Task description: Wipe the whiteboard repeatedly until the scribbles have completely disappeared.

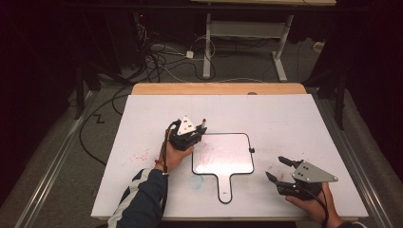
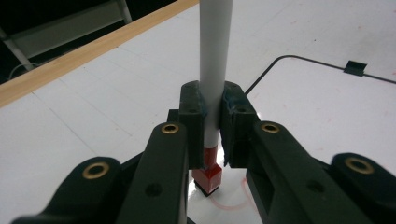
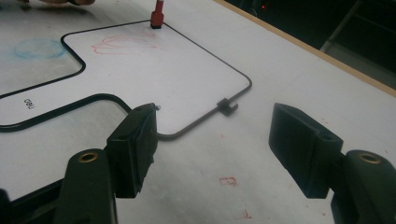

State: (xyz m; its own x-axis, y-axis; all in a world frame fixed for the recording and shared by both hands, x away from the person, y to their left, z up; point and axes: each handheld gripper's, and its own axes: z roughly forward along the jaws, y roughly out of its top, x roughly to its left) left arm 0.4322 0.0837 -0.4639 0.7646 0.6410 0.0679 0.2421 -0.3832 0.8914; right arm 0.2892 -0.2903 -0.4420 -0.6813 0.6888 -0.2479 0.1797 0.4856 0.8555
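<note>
Pressure is the main risk: the left claw (image 2: 212, 135) is clamped on the white barrel of a red marker (image 2: 214, 70), held nearly upright with its tip down on a small handled whiteboard (image 1: 233, 161). That board lies flat near the middle of the white tabletop (image 1: 294, 118), its handle pointing toward the near edge, and the tip sits at the board's far left corner, next to faint red scribbles (image 3: 123, 44). Pushing down too hard could make the smooth barrel slip up through the pads, or tilt it so the stroke skids. The tip is also close to the board's black rim; a stroke running outward could leave the board and mark the tabletop, which already carries red smudges. Nothing holds the board, so a dragging stroke may slide or turn it. The right claw (image 1: 278, 168) stands wide and empty, just beside the board's near right corner, touching nothing, and so gives no bracing.
</note>
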